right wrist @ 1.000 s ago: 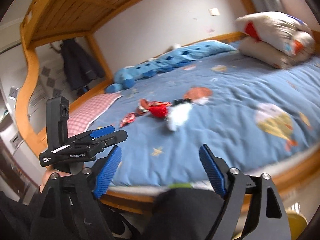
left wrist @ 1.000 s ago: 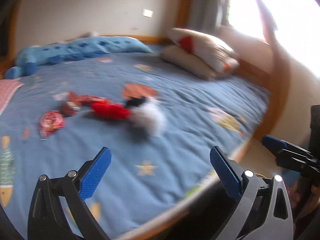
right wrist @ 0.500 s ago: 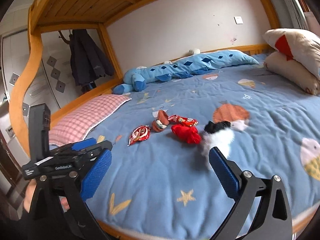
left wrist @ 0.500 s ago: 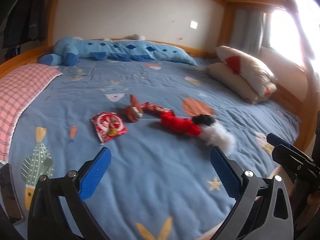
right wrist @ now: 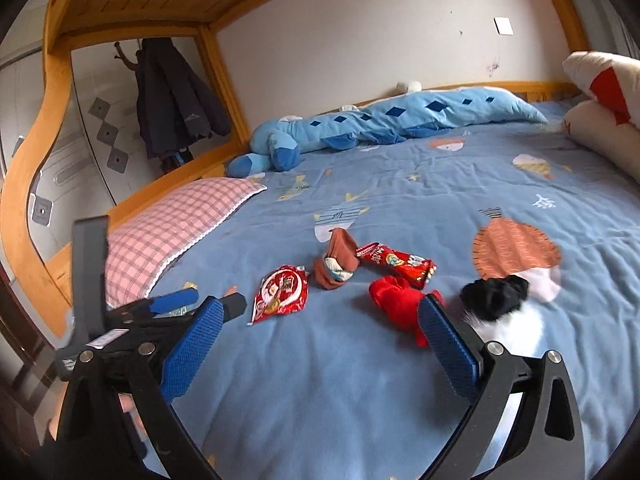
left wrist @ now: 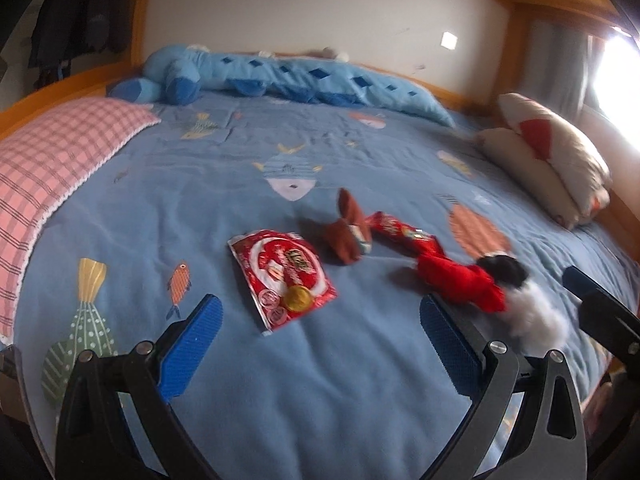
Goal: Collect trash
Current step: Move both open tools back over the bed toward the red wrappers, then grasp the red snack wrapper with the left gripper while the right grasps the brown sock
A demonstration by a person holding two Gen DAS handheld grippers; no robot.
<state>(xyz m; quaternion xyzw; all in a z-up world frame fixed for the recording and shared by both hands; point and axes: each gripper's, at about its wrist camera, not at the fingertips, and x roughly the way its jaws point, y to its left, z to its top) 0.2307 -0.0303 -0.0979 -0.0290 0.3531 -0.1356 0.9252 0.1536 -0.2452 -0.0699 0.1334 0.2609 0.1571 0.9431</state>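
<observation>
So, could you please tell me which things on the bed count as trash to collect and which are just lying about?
Trash to collect:
- flat red foil snack packet
- long red crinkled wrapper

Just lying about:
- rolled brown sock
- bunched red cloth
- black and white fluffy item
- pink checked pillow
- long blue plush toy
- cream and red cushions

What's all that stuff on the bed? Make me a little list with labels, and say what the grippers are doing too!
Surface: blue bedspread
Trash: flat red snack packet; long red wrapper
Clothes: brown sock; red garment; black-and-white fluffy thing
Bedding: pink checked pillow; blue plush toy
Left gripper: open, empty
Right gripper: open, empty
</observation>
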